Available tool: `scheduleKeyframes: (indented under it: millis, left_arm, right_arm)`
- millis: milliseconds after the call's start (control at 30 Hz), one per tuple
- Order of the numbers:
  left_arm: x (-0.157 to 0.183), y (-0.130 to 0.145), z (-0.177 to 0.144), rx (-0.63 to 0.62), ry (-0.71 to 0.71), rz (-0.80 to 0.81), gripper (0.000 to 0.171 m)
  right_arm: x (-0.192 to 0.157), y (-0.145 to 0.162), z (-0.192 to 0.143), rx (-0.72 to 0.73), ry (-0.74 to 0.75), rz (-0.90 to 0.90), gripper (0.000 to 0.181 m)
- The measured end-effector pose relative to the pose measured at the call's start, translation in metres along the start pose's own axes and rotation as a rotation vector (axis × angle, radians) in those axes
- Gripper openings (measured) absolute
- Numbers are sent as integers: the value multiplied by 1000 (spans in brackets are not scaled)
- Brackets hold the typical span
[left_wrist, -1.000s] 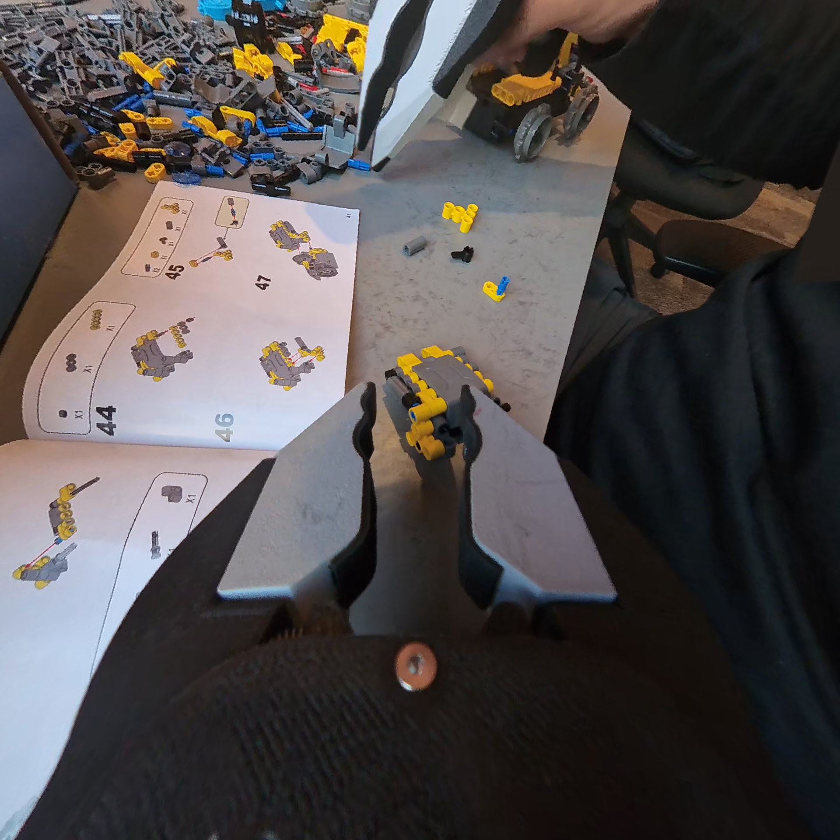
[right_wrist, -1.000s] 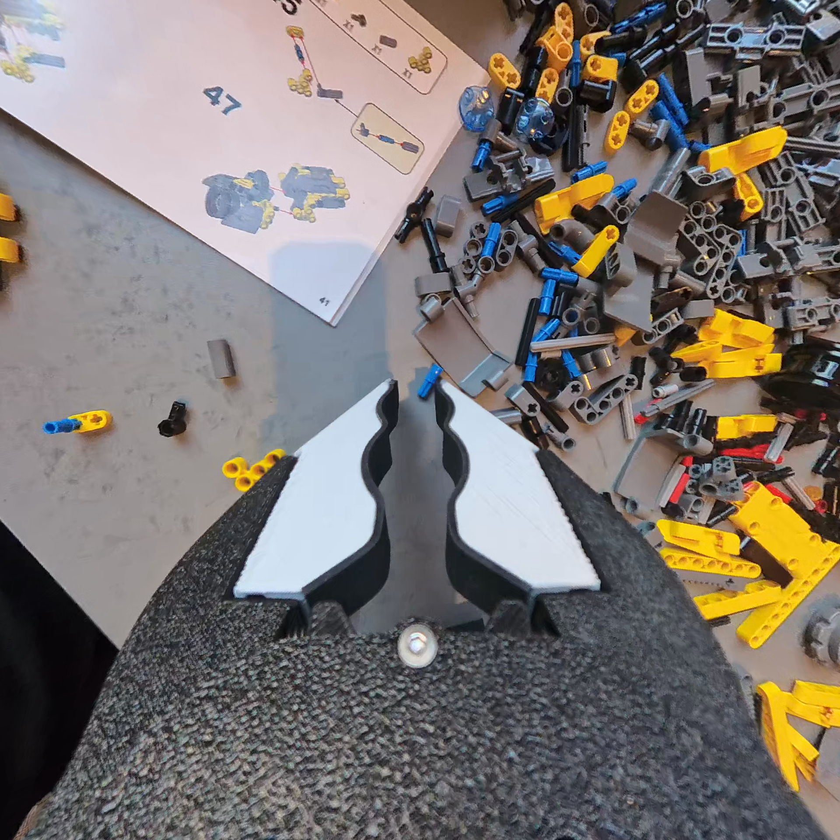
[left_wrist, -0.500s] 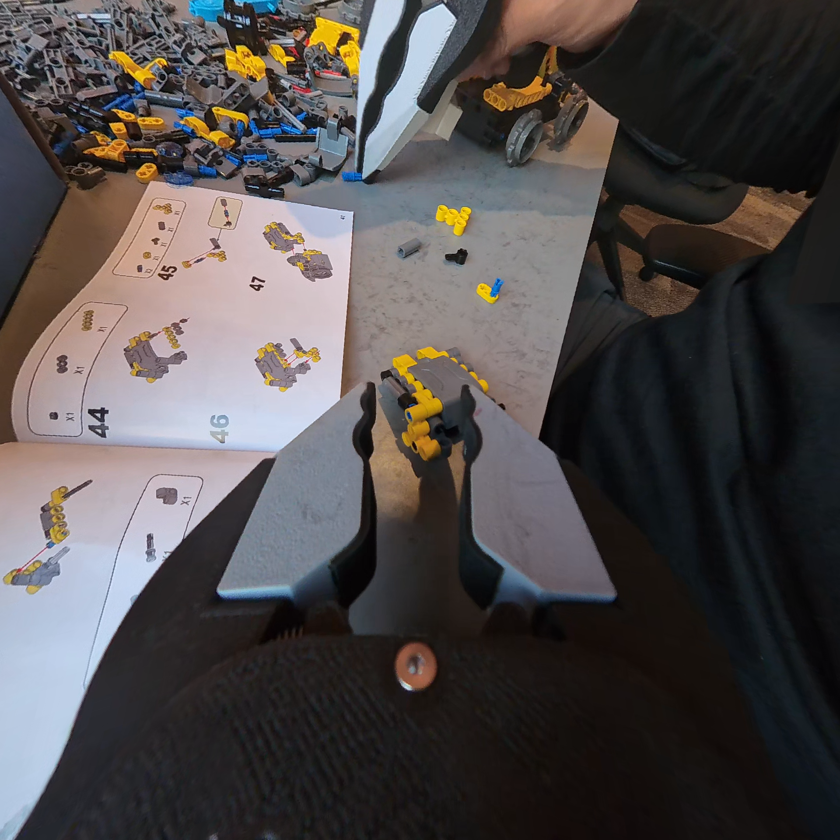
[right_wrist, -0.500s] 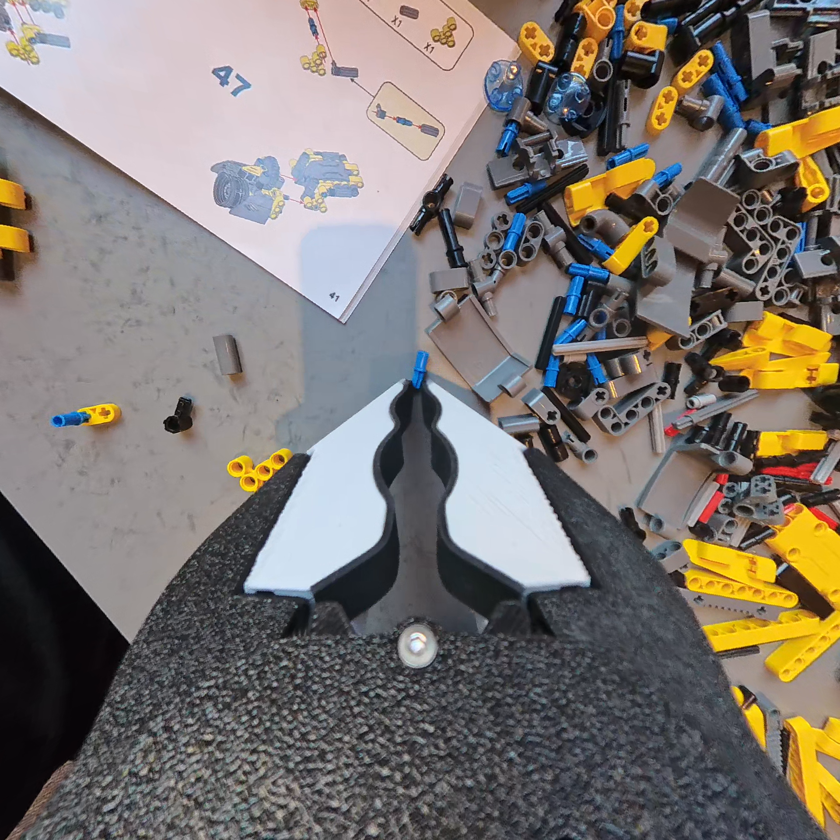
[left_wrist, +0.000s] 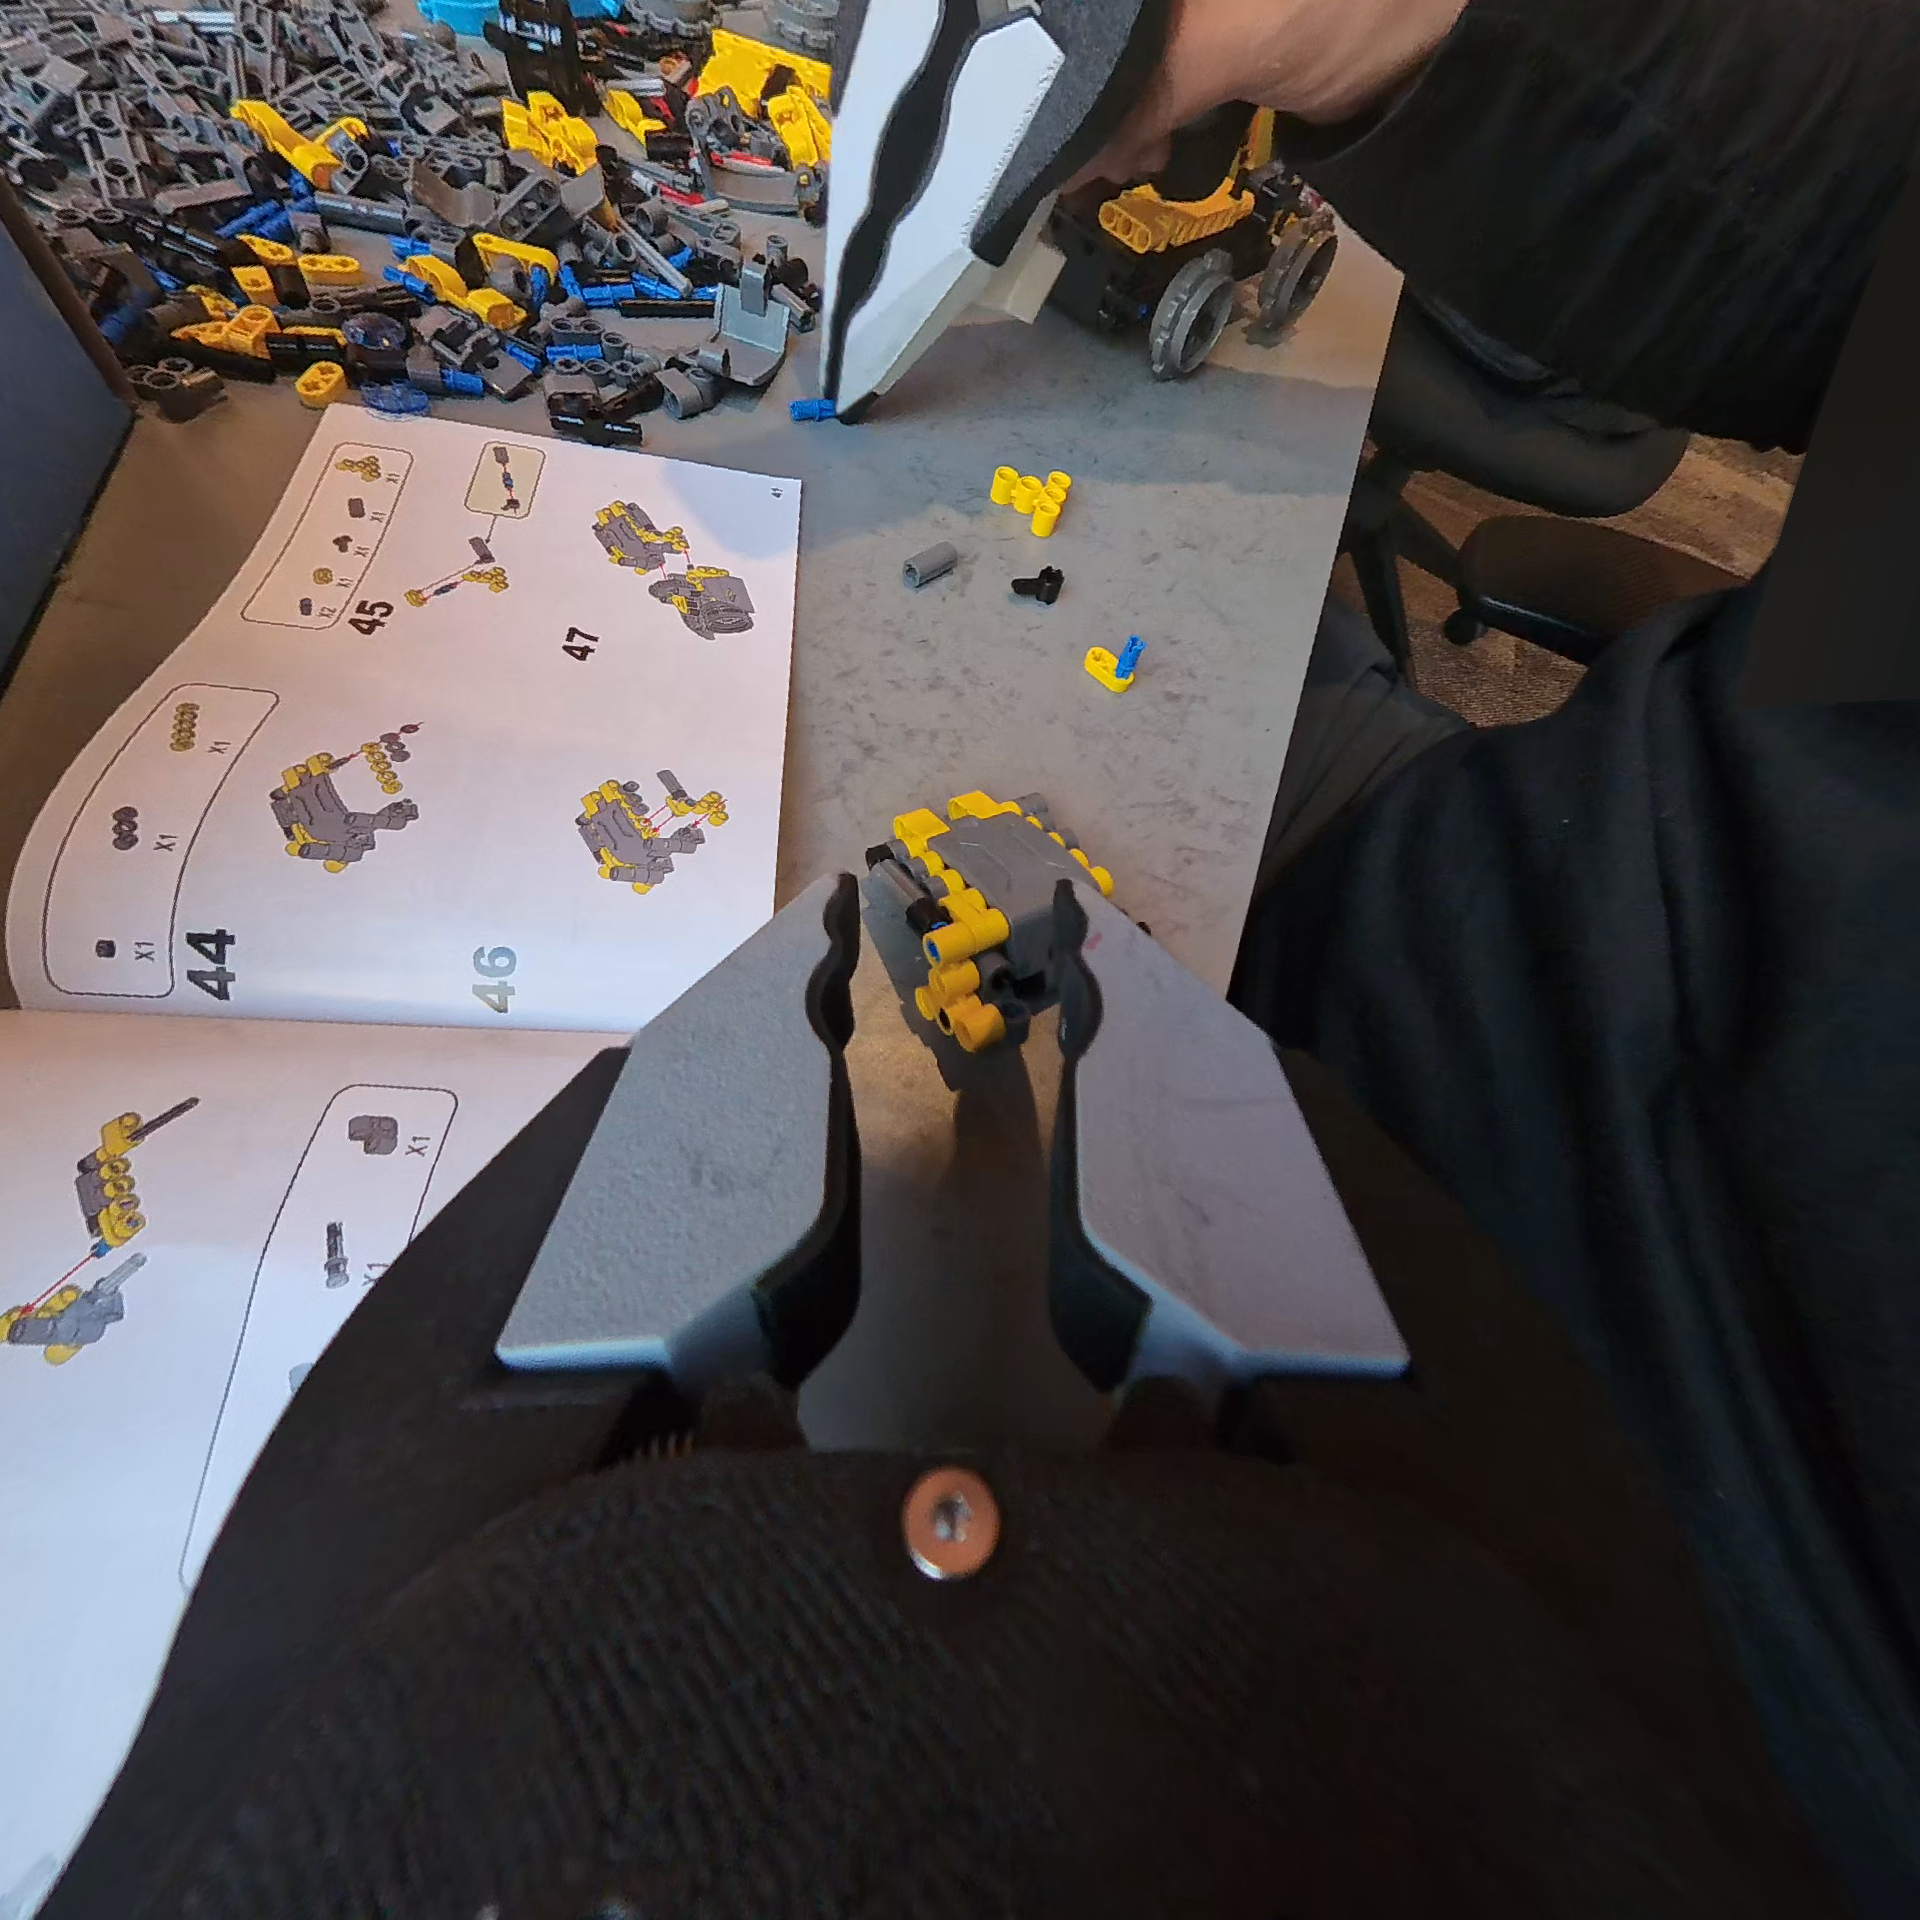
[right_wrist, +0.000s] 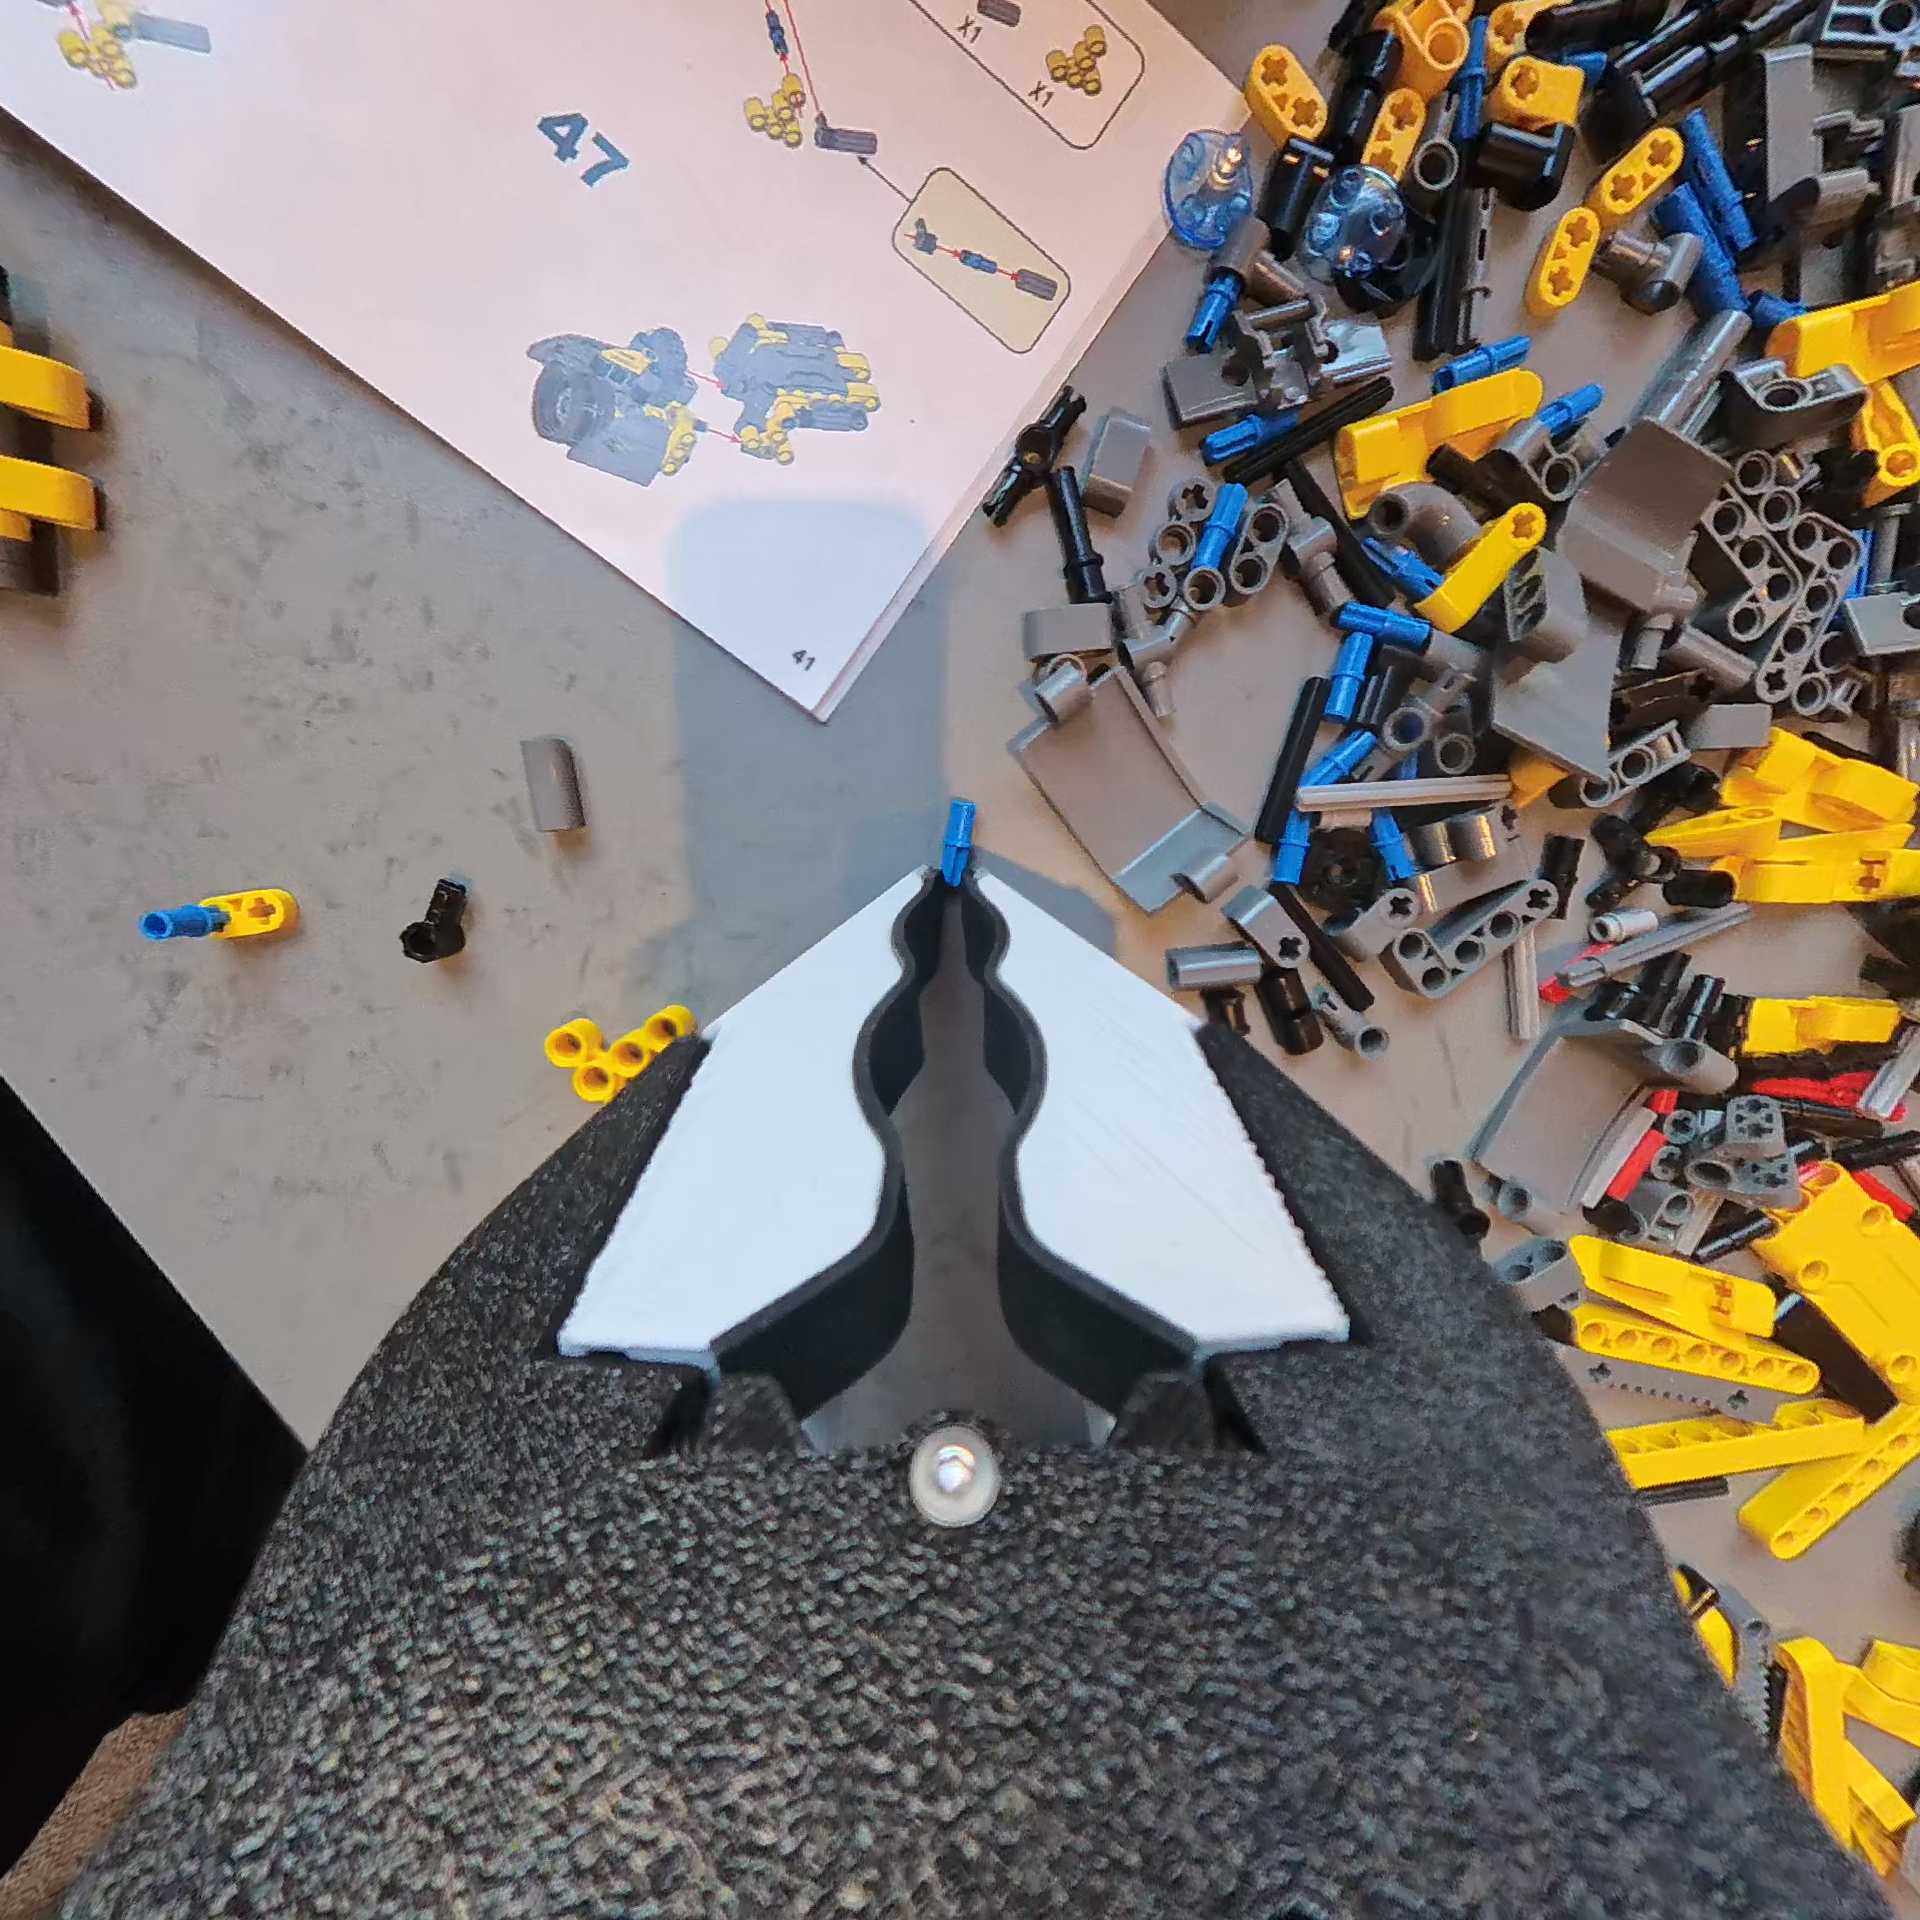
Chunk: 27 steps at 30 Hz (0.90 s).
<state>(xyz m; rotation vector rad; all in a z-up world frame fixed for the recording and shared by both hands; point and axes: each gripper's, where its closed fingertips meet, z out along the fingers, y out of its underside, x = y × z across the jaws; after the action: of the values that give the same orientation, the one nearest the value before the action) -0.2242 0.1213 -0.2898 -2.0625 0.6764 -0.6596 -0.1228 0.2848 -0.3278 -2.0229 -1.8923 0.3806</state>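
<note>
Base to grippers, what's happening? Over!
Right gripper shut on blue pin, at table. Left gripper open around yellow-grey assembly. Parts pile alongside.

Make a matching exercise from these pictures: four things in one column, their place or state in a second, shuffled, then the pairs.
Things
1. small blue plastic pin
2. yellow-and-grey brick subassembly
3. open white instruction booklet
4. short grey plastic sleeve

Place or state
A. lying alone on the grey table
B. pinched at the right gripper tips
C. between the open left gripper fingers
D. spread flat beside the loose parts pile

Pairs: 1-B, 2-C, 3-D, 4-A
</note>
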Motion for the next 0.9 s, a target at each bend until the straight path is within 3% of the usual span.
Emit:
scheduleKeyframes:
  millis: [700, 900]
  left_arm:
    - [1, -1, -1, 5, 17, -14, 34]
    - [1, -1, -1, 4, 16, -15, 34]
  right_arm:
    - [-31, 10, -6, 2, -65, -18, 2]
    - [-30, 10, -12, 23, -49, -21, 11]
